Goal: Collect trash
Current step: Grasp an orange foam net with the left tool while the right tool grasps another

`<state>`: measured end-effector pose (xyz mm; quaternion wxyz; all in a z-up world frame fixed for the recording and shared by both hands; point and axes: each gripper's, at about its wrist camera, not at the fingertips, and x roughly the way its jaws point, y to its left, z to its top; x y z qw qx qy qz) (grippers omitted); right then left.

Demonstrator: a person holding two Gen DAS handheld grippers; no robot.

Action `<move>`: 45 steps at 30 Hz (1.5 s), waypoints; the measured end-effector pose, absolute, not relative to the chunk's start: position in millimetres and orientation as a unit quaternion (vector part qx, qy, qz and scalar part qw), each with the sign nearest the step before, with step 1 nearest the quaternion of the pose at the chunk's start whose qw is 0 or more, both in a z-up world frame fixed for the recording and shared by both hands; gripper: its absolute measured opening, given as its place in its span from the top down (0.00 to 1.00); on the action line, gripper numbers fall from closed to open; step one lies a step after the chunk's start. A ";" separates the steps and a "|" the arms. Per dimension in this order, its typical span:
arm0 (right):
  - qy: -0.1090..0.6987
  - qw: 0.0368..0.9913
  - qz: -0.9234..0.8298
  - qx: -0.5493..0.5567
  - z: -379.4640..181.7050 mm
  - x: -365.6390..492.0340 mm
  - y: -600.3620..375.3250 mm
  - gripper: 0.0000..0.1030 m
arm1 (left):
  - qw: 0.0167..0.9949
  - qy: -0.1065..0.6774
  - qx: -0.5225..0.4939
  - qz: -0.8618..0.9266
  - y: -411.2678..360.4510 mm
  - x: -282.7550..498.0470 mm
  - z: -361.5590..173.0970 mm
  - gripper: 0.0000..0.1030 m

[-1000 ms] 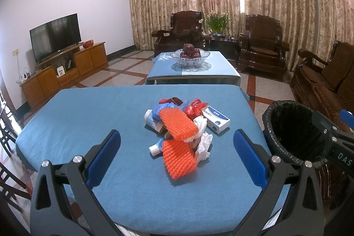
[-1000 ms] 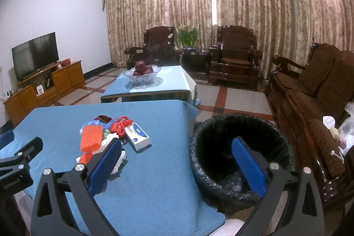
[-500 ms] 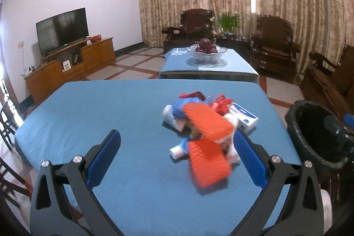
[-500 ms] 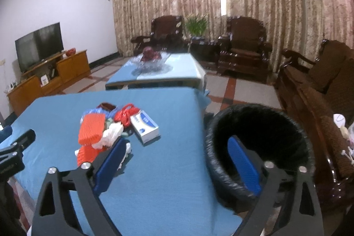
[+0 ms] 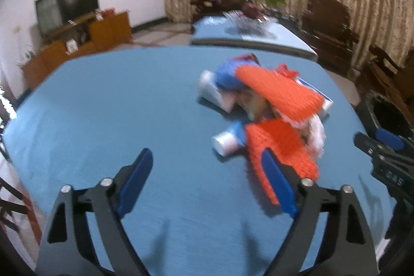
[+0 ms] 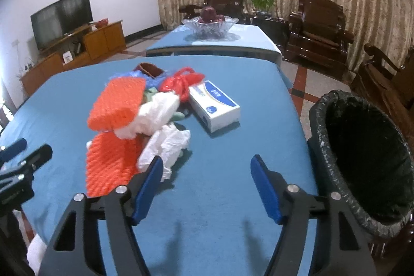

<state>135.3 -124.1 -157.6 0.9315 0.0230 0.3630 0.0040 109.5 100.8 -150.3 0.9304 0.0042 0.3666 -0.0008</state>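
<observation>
A trash pile lies on the blue table (image 6: 227,193): two orange foam nets (image 6: 117,101) (image 6: 111,162), white plastic bags (image 6: 165,144), a red bag (image 6: 181,82), a white-and-blue box (image 6: 214,105) and white tubes (image 5: 225,144). My left gripper (image 5: 207,183) is open and empty just short of the pile, its right finger over the near orange net (image 5: 282,146). My right gripper (image 6: 207,185) is open and empty, right of the pile, its left finger by the white bags. A black-lined trash bin (image 6: 362,162) stands off the table's right edge.
A second blue table with a glass fruit bowl (image 6: 209,22) stands behind. Dark wooden armchairs (image 6: 318,17) line the curtained wall, and a TV on a wooden cabinet (image 6: 62,14) is at the left. The bin also shows in the left wrist view (image 5: 388,115).
Both grippers have moved forward and down toward the pile. The left view has swung left, so the pile now sits right of centre. Both stay open.
</observation>
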 end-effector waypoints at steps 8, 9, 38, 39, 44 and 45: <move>0.378 0.926 -0.023 0.009 -169.8 141.4 -140.5 0.33 | 0.910 0.406 -0.018 -0.084 56.0 130.6 -183.8 0.24; 0.378 0.925 -0.024 0.008 -171.2 142.5 -141.7 0.33 | 0.908 0.409 -0.020 -0.088 53.1 133.4 -186.8 0.27; 0.324 0.941 0.097 -0.013 -131.1 177.0 -44.4 0.35 | 0.936 0.351 -0.025 -0.008 145.6 114.3 -143.2 0.92; 0.327 0.939 0.102 -0.013 -132.8 179.6 -40.6 0.36 | 0.936 0.352 -0.024 -0.005 147.9 115.8 -143.8 0.92; 0.348 0.930 0.121 -0.012 -147.4 190.5 -25.1 0.47 | 0.934 0.357 -0.022 0.001 154.9 119.1 -145.6 0.92; 0.355 0.926 0.124 -0.015 -152.0 193.7 -21.1 0.50 | 0.933 0.359 -0.023 0.001 156.0 119.3 -145.5 0.92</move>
